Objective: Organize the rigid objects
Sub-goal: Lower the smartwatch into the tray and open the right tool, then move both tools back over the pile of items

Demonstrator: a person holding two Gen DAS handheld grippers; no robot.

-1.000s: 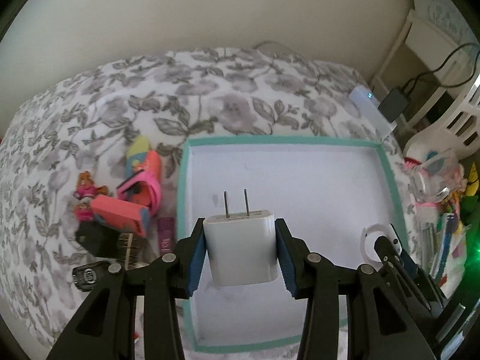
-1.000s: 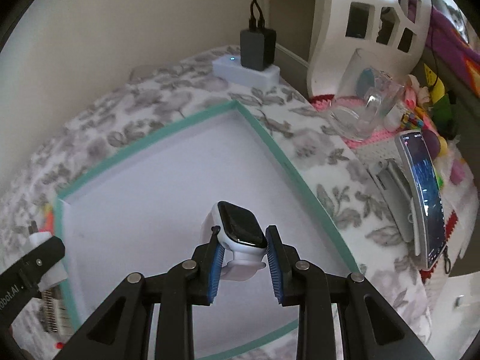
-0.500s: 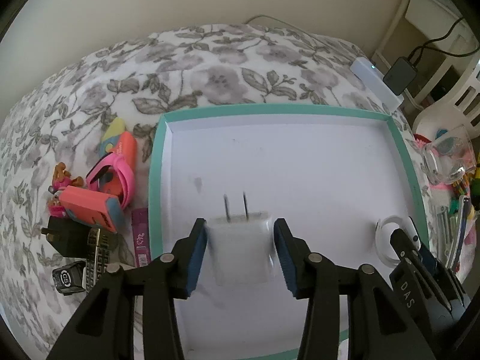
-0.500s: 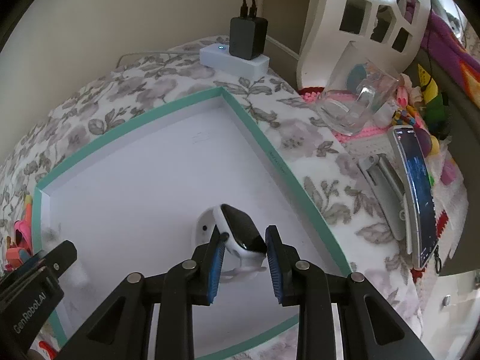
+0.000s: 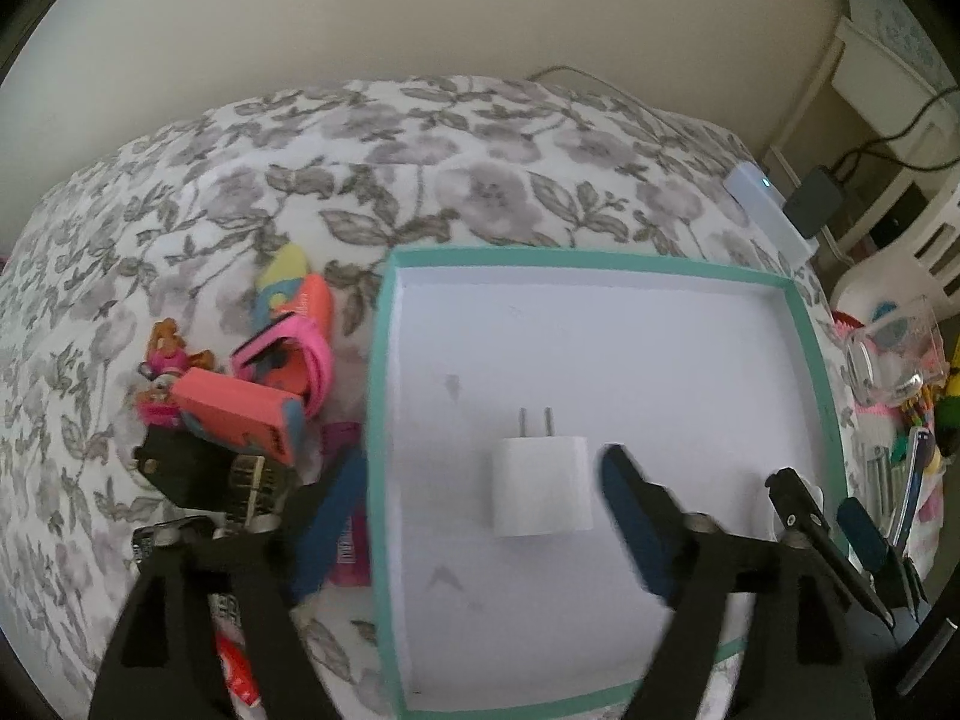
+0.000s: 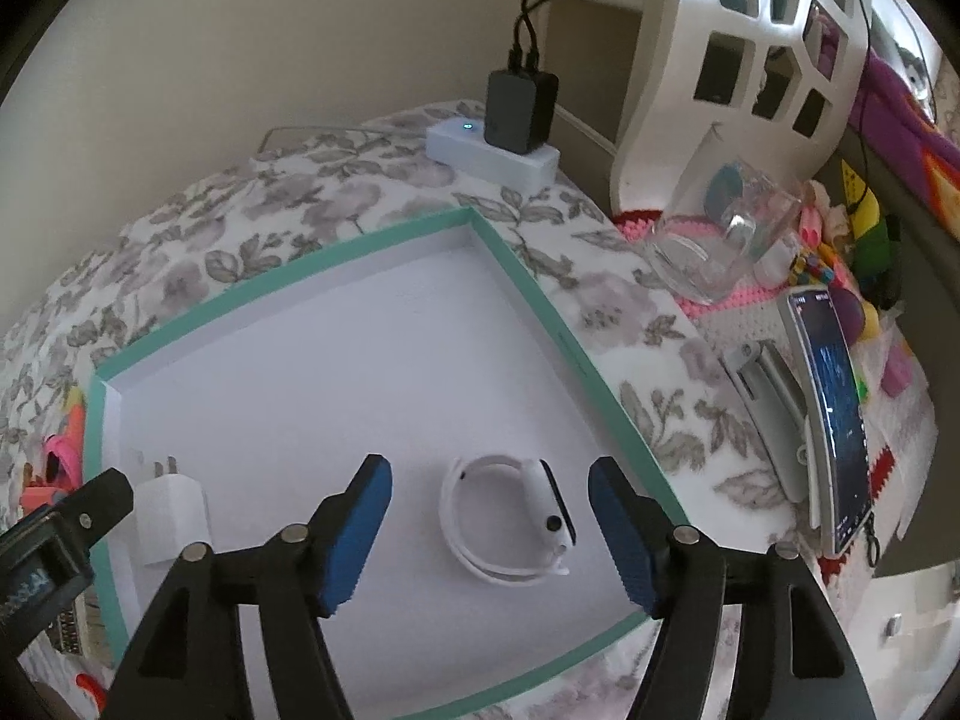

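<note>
Two items just let go inside the teal-rimmed tray (image 5: 811, 354).
Left gripper (image 5: 480, 516) is opening, its jaws clear of the white plug adapter (image 5: 540, 489) that it clamped a second ago; right gripper (image 6: 489, 531) is opening around the white smartwatch (image 6: 510, 519), likewise released. Both rest on the tray floor; the toy clutter (image 5: 240, 402) outside awaits.

Soft daylight, fisheye-bent edges, left view's foreground blurred, perhaps motion.

A plain beige wall (image 5: 420, 18) rises behind the grey floral bedspread (image 5: 420, 180), in soft daylight.
</note>
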